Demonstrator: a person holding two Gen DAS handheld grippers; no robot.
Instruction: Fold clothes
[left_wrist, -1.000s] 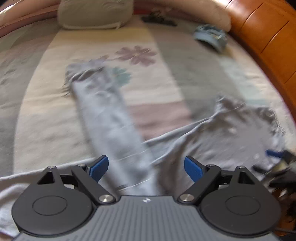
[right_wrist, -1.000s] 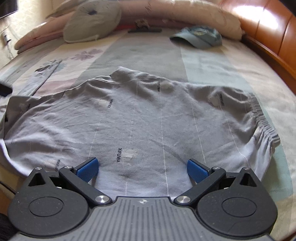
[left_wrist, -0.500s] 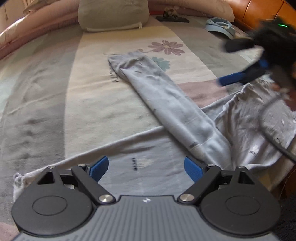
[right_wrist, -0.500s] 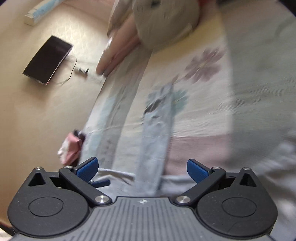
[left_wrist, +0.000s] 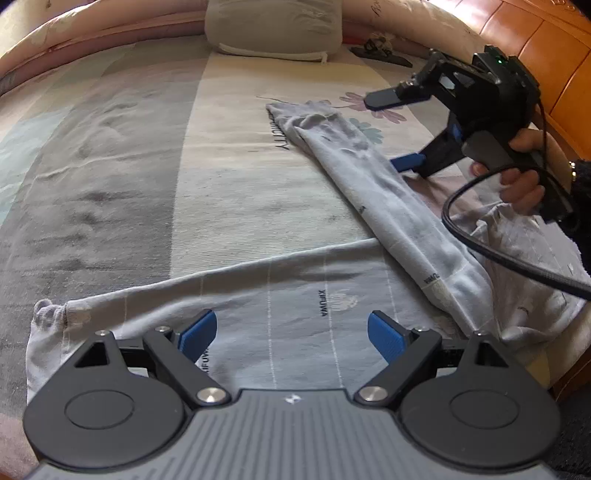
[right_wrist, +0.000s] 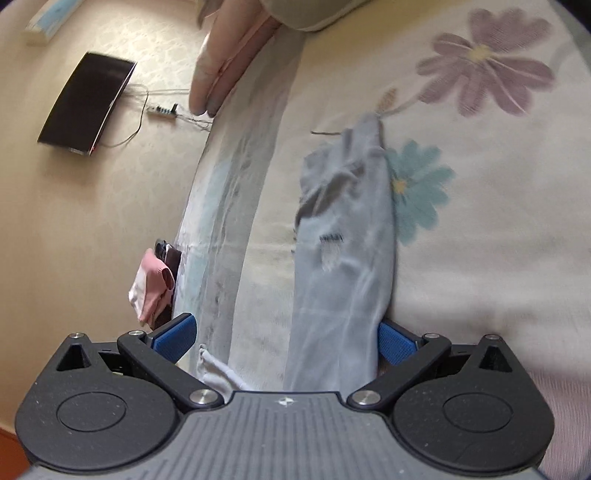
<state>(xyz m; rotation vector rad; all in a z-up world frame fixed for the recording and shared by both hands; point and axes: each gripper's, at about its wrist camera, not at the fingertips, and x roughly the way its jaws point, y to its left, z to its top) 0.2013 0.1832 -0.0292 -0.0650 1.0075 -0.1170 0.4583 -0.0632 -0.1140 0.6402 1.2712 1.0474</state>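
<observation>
Striped bedspread (left_wrist: 110, 155) is carrying our grey long-sleeved top (left_wrist: 295, 302), one sleeve (left_wrist: 369, 177) lying stretched out. We're straddling that sleeve with the released right claw (right_wrist: 286, 338) to fold it; left claw (left_wrist: 291, 330) is hovering released above the body.

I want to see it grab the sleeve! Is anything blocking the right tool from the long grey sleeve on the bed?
Nothing visible is in the way. The right tool is open right at the long grey sleeve, which already runs between its blue fingers in the right wrist view. Only flowered bedsheet lies around it.
</observation>
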